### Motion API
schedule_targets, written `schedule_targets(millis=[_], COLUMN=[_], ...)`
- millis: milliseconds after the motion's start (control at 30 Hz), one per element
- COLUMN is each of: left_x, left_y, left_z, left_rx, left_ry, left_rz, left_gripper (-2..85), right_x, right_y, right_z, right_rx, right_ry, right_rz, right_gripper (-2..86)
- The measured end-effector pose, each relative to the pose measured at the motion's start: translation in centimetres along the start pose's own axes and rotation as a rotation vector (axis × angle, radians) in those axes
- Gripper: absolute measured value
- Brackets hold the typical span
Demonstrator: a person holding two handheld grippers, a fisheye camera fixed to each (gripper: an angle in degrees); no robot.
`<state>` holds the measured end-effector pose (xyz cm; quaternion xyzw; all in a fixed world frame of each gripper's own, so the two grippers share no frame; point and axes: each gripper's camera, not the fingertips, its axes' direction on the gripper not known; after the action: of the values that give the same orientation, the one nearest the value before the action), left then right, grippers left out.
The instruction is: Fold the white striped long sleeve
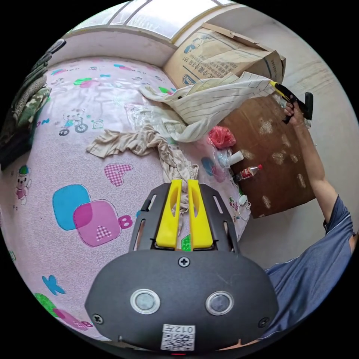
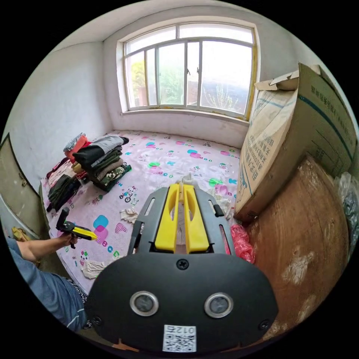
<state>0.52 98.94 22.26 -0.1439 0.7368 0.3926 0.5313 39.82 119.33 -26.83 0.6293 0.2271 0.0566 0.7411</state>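
White striped long sleeve hangs stretched in the air above the pink bed sheet, near the cardboard box. We see the right gripper clenched on its far end. The left gripper is clenched on the near, twisted end of the cloth.
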Motion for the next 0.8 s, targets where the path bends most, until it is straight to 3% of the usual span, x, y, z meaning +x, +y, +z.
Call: schedule_targets(millis=[233, 367, 600, 800], left_x=[2.2, 5.3, 12.4, 22.1], left_y=[0.7, 0.4, 1.0, 5.4], left_z=[-11.0, -17.9, -21.6, -21.3], left_rx=[0.222, 0.341, 0.336, 0.333], left_ry=[-0.039, -0.043, 0.004, 0.097], left_rz=[0.084, 0.177, 0.342, 0.551], left_gripper=[2.7, 4.3, 9.9, 14.1], right_x=[-10.0, -15.7, -21.0, -25.2], right_y=[-11.7, -16.1, -17.6, -14.5], right_z=[-12.6, -17.6, -18.7, -12.4], right_rx=[0.205, 0.230, 0.175, 0.032], right_ry=[-0.021, 0.002, -0.149, -0.278], right_rz=[-0.114, -0.188, -0.179, -0.200], right_gripper=[0.9, 0.7, 0.6, 0.7])
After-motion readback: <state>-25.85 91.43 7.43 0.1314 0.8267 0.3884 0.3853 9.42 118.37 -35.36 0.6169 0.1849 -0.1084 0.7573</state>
